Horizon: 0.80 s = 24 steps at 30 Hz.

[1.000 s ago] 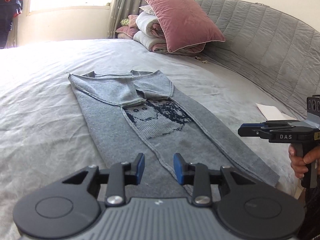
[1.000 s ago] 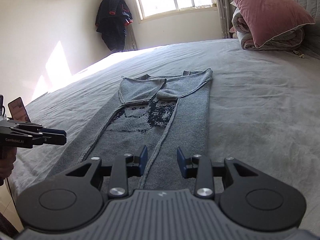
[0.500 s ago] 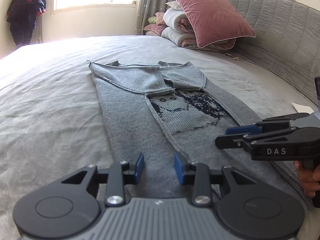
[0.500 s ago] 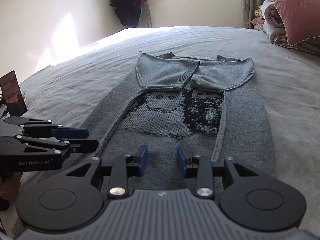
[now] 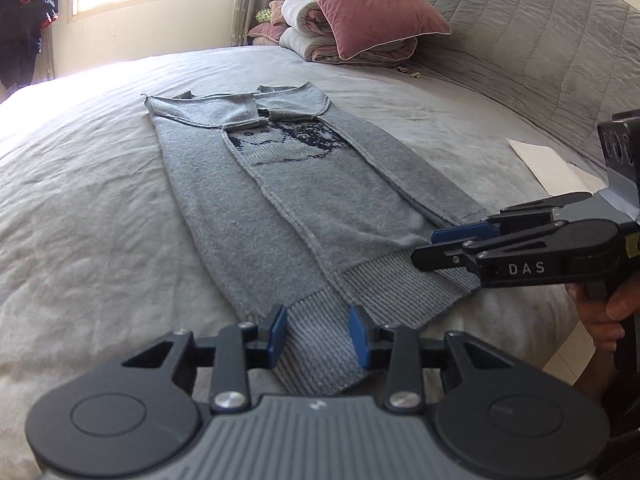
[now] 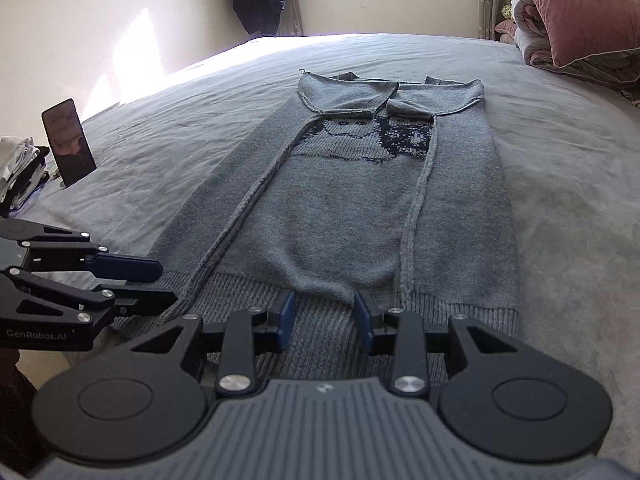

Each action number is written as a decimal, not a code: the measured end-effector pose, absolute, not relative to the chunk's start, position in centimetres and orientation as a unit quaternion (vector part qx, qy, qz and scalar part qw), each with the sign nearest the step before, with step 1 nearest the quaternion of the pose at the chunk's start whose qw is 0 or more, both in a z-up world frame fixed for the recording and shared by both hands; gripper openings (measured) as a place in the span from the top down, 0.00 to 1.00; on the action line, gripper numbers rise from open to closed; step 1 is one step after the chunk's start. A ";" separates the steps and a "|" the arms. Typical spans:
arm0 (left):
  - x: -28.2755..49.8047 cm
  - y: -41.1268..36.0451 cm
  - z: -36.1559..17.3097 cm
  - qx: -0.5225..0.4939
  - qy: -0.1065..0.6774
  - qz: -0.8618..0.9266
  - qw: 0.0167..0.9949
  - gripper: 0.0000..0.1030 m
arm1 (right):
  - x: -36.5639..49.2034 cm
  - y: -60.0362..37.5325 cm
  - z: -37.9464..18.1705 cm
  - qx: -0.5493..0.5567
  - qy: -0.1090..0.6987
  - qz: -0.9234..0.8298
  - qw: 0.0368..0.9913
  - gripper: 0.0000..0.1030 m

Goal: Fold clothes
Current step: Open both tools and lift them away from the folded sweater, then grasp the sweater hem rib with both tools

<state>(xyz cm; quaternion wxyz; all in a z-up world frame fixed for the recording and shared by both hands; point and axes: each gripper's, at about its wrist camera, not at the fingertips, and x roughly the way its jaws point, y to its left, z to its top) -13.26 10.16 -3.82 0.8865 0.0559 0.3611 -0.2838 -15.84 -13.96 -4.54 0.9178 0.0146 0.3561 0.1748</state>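
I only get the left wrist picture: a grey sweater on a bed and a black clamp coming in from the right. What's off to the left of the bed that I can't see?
Observer: A phone stands propped upright at the left edge of the bed.
Operator: Anything next to it?
Observer: A stack of folded clothes, just left of the phone.
Operator: And that clamp on my right, has it grabbed anything?
Observer: No. In its own camera the right gripper has its blue pads apart. The ribbed hem of the sweater lies in the gap, unpinched.
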 end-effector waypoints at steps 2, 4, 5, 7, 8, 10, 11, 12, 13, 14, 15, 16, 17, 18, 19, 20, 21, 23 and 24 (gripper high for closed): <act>-14.4 10.0 -3.6 0.072 0.369 -0.294 0.879 0.63 | -16.9 -14.1 -4.4 0.014 0.361 0.181 0.915 0.64; -15.4 9.8 -3.3 0.096 0.375 -0.304 0.871 0.61 | -17.8 -14.3 -4.3 0.014 0.368 0.187 0.911 0.64; -15.7 9.8 -3.2 0.102 0.379 -0.306 0.868 0.61 | -18.2 -14.4 -4.1 0.013 0.372 0.192 0.908 0.63; -16.3 10.0 -2.8 0.098 0.398 -0.319 0.855 0.61 | -19.0 -14.8 -3.8 0.013 0.379 0.201 0.903 0.63; -16.5 10.2 -2.6 0.091 0.403 -0.325 0.851 0.61 | -19.4 -15.1 -3.5 0.014 0.383 0.206 0.900 0.63; -17.1 10.8 -2.1 0.080 0.405 -0.333 0.847 0.59 | -20.0 -16.0 -3.0 0.023 0.383 0.207 0.900 0.62; -17.2 11.2 -1.8 0.075 0.404 -0.332 0.849 0.57 | -20.1 -16.7 -2.7 0.029 0.381 0.205 0.901 0.62; -17.2 11.5 -1.5 0.070 0.403 -0.331 0.851 0.56 | -20.2 -17.4 -2.4 0.036 0.379 0.203 0.902 0.61; -17.1 12.0 -1.3 0.060 0.402 -0.329 0.853 0.56 | -20.2 -18.0 -2.1 0.044 0.378 0.199 0.903 0.61; -17.0 12.6 -1.1 0.049 0.401 -0.326 0.855 0.56 | -20.2 -18.7 -1.9 0.051 0.376 0.195 0.904 0.61; -16.7 13.1 -0.9 0.037 0.401 -0.322 0.857 0.56 | -20.1 -19.5 -1.7 0.060 0.375 0.191 0.905 0.61; -16.2 13.7 -0.8 0.022 0.404 -0.315 0.858 0.56 | -20.0 -20.4 -1.5 0.069 0.374 0.186 0.906 0.61; -15.7 14.3 -0.8 0.007 0.408 -0.308 0.859 0.56 | -19.9 -21.1 -1.4 0.077 0.373 0.182 0.906 0.61; -15.2 14.8 -0.9 -0.009 0.414 -0.300 0.859 0.56 | -19.6 -21.8 -1.4 0.087 0.376 0.176 0.906 0.61; -14.6 15.3 -1.1 -0.025 0.421 -0.293 0.858 0.56 | -19.3 -22.6 -1.5 0.099 0.378 0.170 0.905 0.61; -14.1 15.8 -1.3 -0.042 0.428 -0.286 0.856 0.56 | -19.0 -23.4 -1.6 0.111 0.382 0.164 0.903 0.61; -13.5 16.1 -1.6 -0.059 0.435 -0.282 0.853 0.56 | -18.7 -24.0 -1.7 0.123 0.386 0.160 0.900 0.61; -12.6 16.6 -2.0 -0.090 0.447 -0.283 0.844 0.56 | -18.2 -25.1 -2.1 0.149 0.394 0.156 0.893 0.61; -12.2 16.8 -2.4 -0.107 0.454 -0.286 0.837 0.56 | -17.8 -25.6 -2.4 0.167 0.400 0.158 0.887 0.61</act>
